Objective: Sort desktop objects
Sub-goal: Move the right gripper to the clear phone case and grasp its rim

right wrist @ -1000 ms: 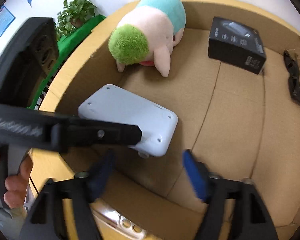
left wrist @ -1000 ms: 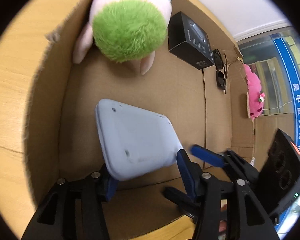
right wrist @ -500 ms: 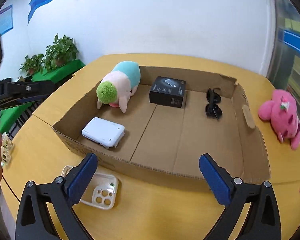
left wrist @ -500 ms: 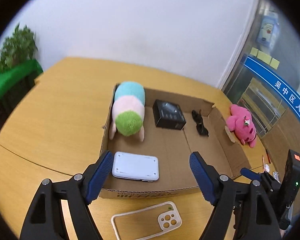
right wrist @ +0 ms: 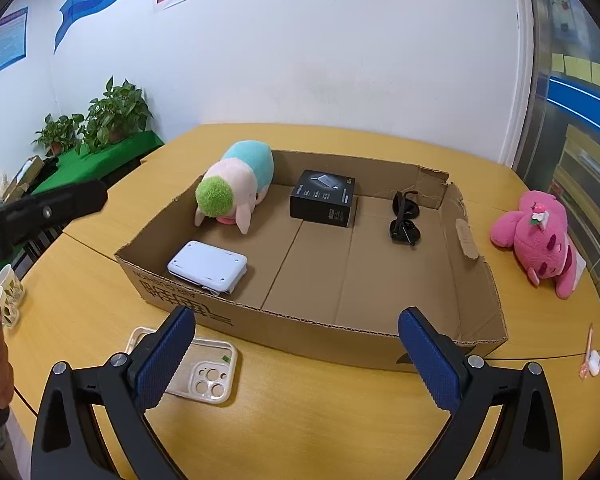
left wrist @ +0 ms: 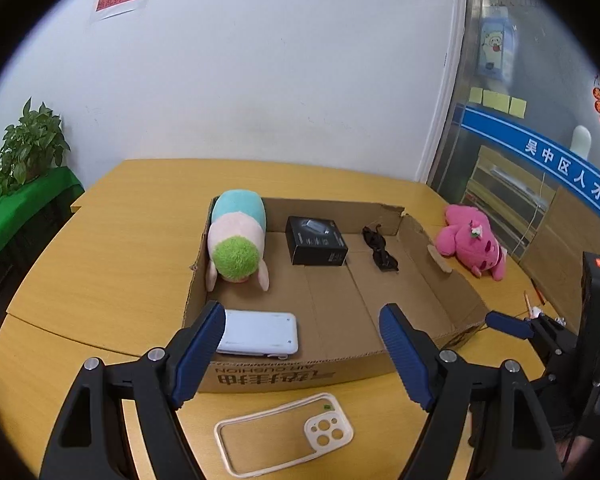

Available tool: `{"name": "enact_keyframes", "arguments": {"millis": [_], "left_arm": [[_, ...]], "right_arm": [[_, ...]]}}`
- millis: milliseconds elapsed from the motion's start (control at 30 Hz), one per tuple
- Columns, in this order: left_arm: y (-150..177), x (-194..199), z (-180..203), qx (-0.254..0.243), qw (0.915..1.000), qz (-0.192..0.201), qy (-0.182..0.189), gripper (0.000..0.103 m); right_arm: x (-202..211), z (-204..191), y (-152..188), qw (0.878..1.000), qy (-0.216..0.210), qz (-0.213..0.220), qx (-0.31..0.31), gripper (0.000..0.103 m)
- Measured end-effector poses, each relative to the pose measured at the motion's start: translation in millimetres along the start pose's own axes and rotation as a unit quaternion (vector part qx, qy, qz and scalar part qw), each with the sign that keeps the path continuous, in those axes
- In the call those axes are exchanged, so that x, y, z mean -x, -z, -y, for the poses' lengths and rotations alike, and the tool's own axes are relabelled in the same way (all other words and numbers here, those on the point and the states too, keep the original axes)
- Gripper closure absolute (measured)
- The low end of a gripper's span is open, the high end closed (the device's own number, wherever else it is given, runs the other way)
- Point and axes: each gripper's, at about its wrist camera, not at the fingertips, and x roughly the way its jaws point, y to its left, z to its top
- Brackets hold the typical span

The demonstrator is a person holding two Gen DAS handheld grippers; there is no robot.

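Note:
A shallow cardboard box [left wrist: 300, 372] [right wrist: 260, 328] lies on the wooden table. In it are a white flat device [left wrist: 260, 334] [right wrist: 208, 266], a green-headed plush [left wrist: 236, 240] [right wrist: 232, 188], a black box [left wrist: 316, 240] [right wrist: 324, 198] and black sunglasses [left wrist: 380, 248] [right wrist: 405, 218]. A clear phone case [left wrist: 284, 432] [right wrist: 198, 368] lies in front of the box. A pink plush [left wrist: 474, 246] [right wrist: 540, 236] lies right of the box. My left gripper [left wrist: 302, 356] and right gripper [right wrist: 296, 360] are both open and empty, held above the table before the box.
Potted plants [right wrist: 100, 120] stand on a green-covered stand at the left. A mug [right wrist: 8, 284] stands at the table's left edge. Small items, a pen and earbuds [right wrist: 592, 360], lie at the right. A wall stands behind the table.
My left gripper has let go of the white device, which now lies in the box. Both grippers have pulled back and up, out of the box, to the front of the table.

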Motion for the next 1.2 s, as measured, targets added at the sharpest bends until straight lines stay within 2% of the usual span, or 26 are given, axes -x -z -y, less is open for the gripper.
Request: {"name": "enact_keyframes", "arguments": {"millis": [133, 233, 367, 500, 667, 767, 900, 933, 967, 1067, 1133, 1200], "left_arm": [[24, -9, -23, 0.042, 0.9983, -0.041, -0.003, 0.024], [52, -20, -44, 0.078, 0.9938, -0.080, -0.003, 0.024], [88, -41, -66, 0.113, 0.9843, -0.135, -0.012, 0.024], [113, -63, -80, 0.136, 0.9738, -0.182, -0.014, 0.024], [130, -78, -88, 0.144, 0.9683, -0.198, -0.047, 0.024], [134, -79, -86, 0.139, 0.9697, -0.194, -0.051, 0.025], [135, -81, -83, 0.124, 0.9712, -0.192, -0.067, 0.026], [135, -81, -83, 0.122, 0.9716, -0.189, -0.072, 0.027], [136, -81, -82, 0.119, 0.9723, -0.186, -0.076, 0.027], [138, -80, -79, 0.106, 0.9733, -0.182, -0.091, 0.049], [139, -79, -78, 0.105, 0.9738, -0.182, -0.088, 0.069], [139, -80, -78, 0.110, 0.9738, -0.182, -0.081, 0.076]], "right_arm": [[-8, -3, 10, 0.999, -0.025, -0.019, 0.006, 0.000], [-24, -9, 32, 0.998, -0.052, -0.045, 0.011, 0.000], [-64, -19, 67, 0.989, -0.103, -0.110, -0.004, 0.002], [-88, -24, 78, 0.987, -0.113, -0.115, -0.014, 0.008], [-105, -31, 76, 0.989, -0.097, -0.115, -0.005, 0.021], [-109, -36, 76, 0.988, -0.097, -0.119, 0.005, 0.027], [-115, -42, 80, 0.989, -0.079, -0.121, 0.024, 0.053], [-115, -44, 81, 0.989, -0.072, -0.123, 0.031, 0.058], [-116, -45, 81, 0.989, -0.068, -0.124, 0.036, 0.059], [-115, -45, 82, 0.990, -0.062, -0.122, 0.038, 0.066], [-113, -44, 83, 0.990, -0.058, -0.120, 0.038, 0.071], [-113, -42, 84, 0.991, -0.060, -0.118, 0.032, 0.073]]}}
